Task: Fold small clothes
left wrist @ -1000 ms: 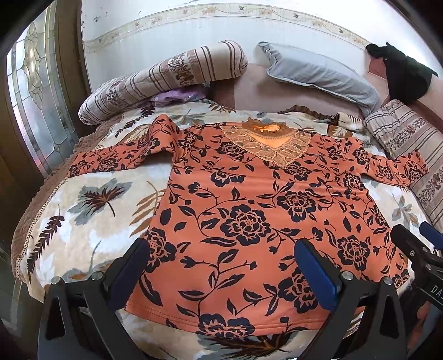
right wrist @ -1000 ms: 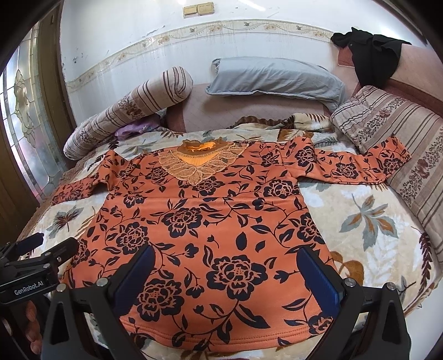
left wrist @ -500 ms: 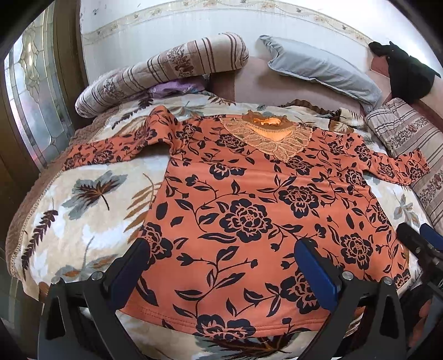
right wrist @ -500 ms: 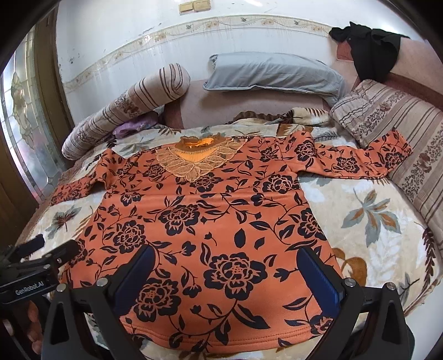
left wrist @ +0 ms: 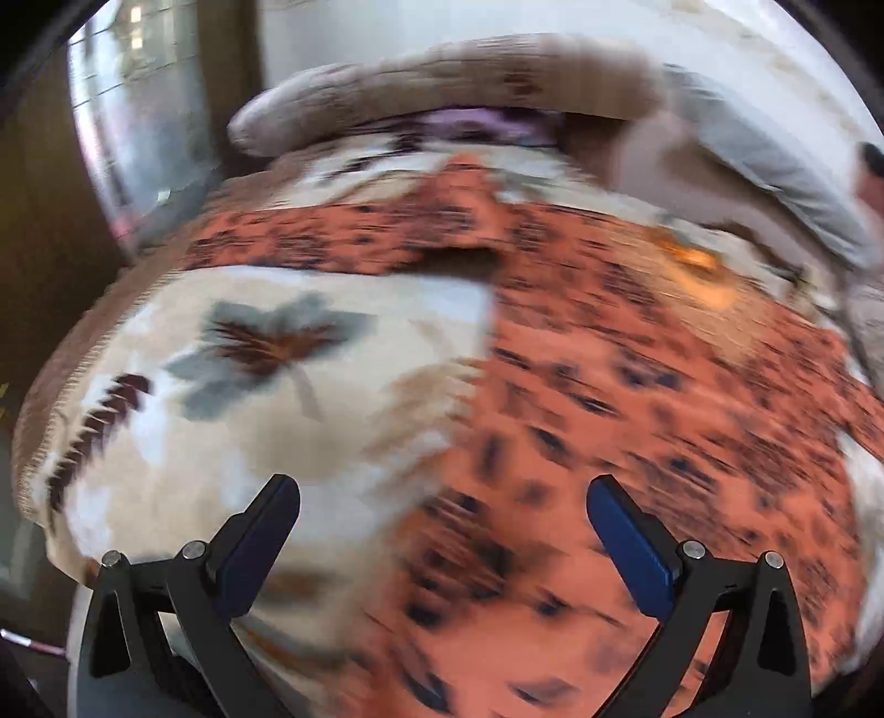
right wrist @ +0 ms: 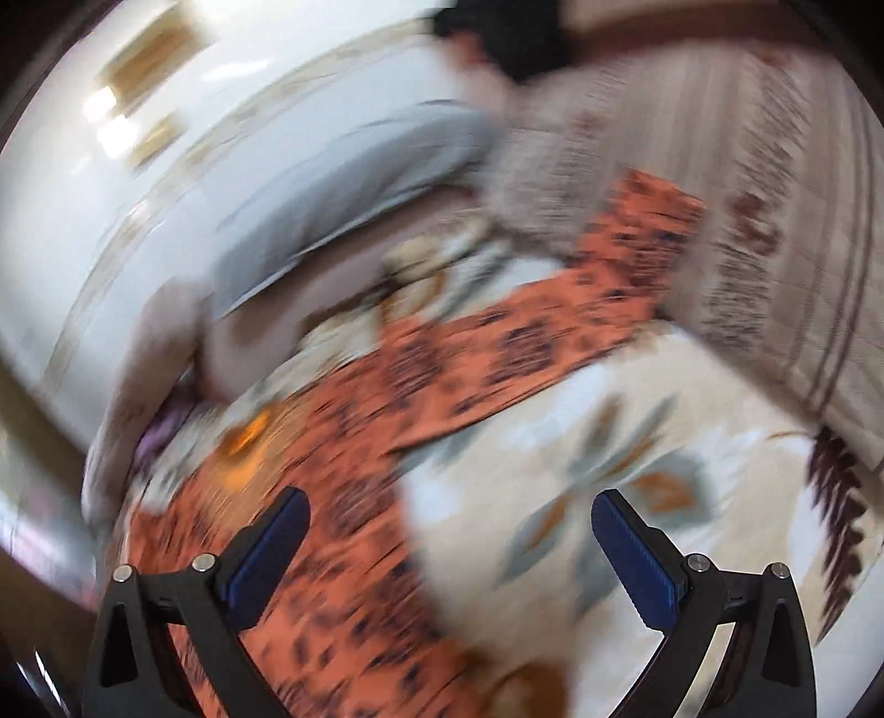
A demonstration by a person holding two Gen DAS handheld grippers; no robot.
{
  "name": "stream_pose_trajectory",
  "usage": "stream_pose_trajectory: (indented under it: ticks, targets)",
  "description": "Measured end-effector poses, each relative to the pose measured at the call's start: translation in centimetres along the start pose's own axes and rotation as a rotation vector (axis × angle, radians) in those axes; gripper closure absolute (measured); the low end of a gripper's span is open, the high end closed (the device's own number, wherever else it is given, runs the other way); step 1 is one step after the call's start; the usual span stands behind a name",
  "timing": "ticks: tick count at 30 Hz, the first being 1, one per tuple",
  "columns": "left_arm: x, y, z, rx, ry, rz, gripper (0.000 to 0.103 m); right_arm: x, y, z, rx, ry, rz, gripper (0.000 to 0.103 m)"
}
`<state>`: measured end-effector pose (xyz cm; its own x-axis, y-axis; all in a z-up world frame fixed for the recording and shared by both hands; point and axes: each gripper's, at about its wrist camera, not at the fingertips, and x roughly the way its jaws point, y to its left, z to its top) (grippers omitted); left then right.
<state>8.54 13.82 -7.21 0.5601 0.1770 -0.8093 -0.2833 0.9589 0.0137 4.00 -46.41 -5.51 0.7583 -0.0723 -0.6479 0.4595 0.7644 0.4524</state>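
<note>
- Both views are strongly blurred, so small details I cannot tell.
- My left tool [left wrist: 442,544] has its two blue-padded fingers wide apart and holds nothing. Under it I see the left side edge of the orange blouse [left wrist: 635,397], with the bed cover showing between and under the fingers.
- My right tool [right wrist: 450,552] also stands wide apart and empty. The right side edge of the blouse runs between its fingers, so the left finger is over orange cloth and the right finger over the cover.
- The orange blouse with the dark flower pattern lies spread flat on the bed. Its left sleeve [left wrist: 331,243] goes out over the leaf-patterned bed cover [left wrist: 276,386] toward the left edge of the bed.
- In the right view the right sleeve [right wrist: 552,342] stretches out to the striped cushion [right wrist: 746,193], and its end lies on or against it.
- The beige neck part [left wrist: 701,270] of the blouse points to the head of the bed.
- Behind the blouse there are a striped bolster [left wrist: 442,94] and a grey pillow [right wrist: 342,188].
- Something black [right wrist: 514,44] lies above the striped cushion.
</note>
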Motion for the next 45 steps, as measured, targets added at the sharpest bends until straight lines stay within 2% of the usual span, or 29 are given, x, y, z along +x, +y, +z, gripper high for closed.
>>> stream_pose_trajectory:
  ticks: [4,9,11,12,15,18,21,22,23,24,25,26,28,29,33,35,37,39,42,45]
  targets:
    - [3.0,4.4,2.5,-0.082,-0.005,0.116,0.000,3.0,-4.9,5.4,0.089,-0.017,-0.084,0.000]
    - [6.4,10.1,5.0,-0.243,-0.002,0.232,0.000,5.9,-8.5,10.9,0.182,-0.085,-0.072,0.001]
    - [7.5,11.5,5.6,-0.269,-0.001,0.270,0.000,7.2,-9.4,12.4,0.200,-0.101,-0.087,0.004]
    - [7.7,11.9,5.6,-0.276,-0.004,0.283,0.000,7.8,-9.6,13.0,0.200,-0.108,-0.104,0.010]
    - [9.1,13.4,5.1,-0.309,0.023,0.284,0.000,9.5,-10.1,14.4,0.193,-0.106,-0.136,0.021]
    - [10.5,14.5,4.5,-0.359,0.063,0.262,0.000,10.2,-10.1,14.9,0.211,-0.119,-0.168,0.022]
    - [10.5,14.8,4.3,-0.376,0.046,0.256,0.000,10.8,-9.8,15.3,0.219,-0.126,-0.204,0.022]
    - [10.5,14.7,4.2,-0.372,0.044,0.256,0.000,10.9,-9.7,15.4,0.224,-0.134,-0.211,0.027]
    - [10.5,14.6,4.1,-0.374,0.038,0.254,0.000,10.9,-9.7,15.5,0.226,-0.139,-0.219,0.036]
    - [10.4,14.7,4.0,-0.381,0.033,0.248,0.000,11.1,-9.7,15.6,0.224,-0.136,-0.234,0.066]
    - [10.4,14.9,4.0,-0.388,0.033,0.235,0.000,11.3,-9.8,15.8,0.227,-0.125,-0.255,0.079]
    - [10.4,15.0,4.0,-0.390,0.035,0.225,0.000,11.1,-10.0,15.9,0.229,-0.124,-0.264,0.081]
    - [10.2,15.3,4.0,-0.402,0.030,0.204,0.000,10.9,-9.9,16.4,0.214,-0.127,-0.282,0.094]
    - [10.2,15.4,4.0,-0.405,0.027,0.200,0.000,10.6,-9.4,16.7,0.196,-0.134,-0.283,0.096]
    - [10.3,15.1,4.1,-0.384,0.033,0.212,0.000,8.2,-3.6,17.3,0.040,-0.181,-0.195,0.097]
    - [10.0,15.3,4.0,-0.402,0.023,0.193,0.000,6.6,1.5,16.9,-0.061,-0.206,-0.112,0.097]
    - [9.7,15.8,3.9,-0.431,0.013,0.161,0.000,4.9,7.8,15.3,-0.149,-0.217,0.020,0.097]
    - [9.4,16.3,3.9,-0.458,0.005,0.125,0.000,3.5,13.7,12.8,-0.214,-0.219,0.148,0.097]
    - [9.0,16.8,3.7,-0.472,-0.003,0.083,0.000,2.5,23.2,6.8,-0.295,-0.180,0.358,0.097]
    - [8.7,17.1,3.6,-0.466,-0.005,0.050,0.000,3.8,31.6,-0.1,-0.370,-0.096,0.508,0.097]
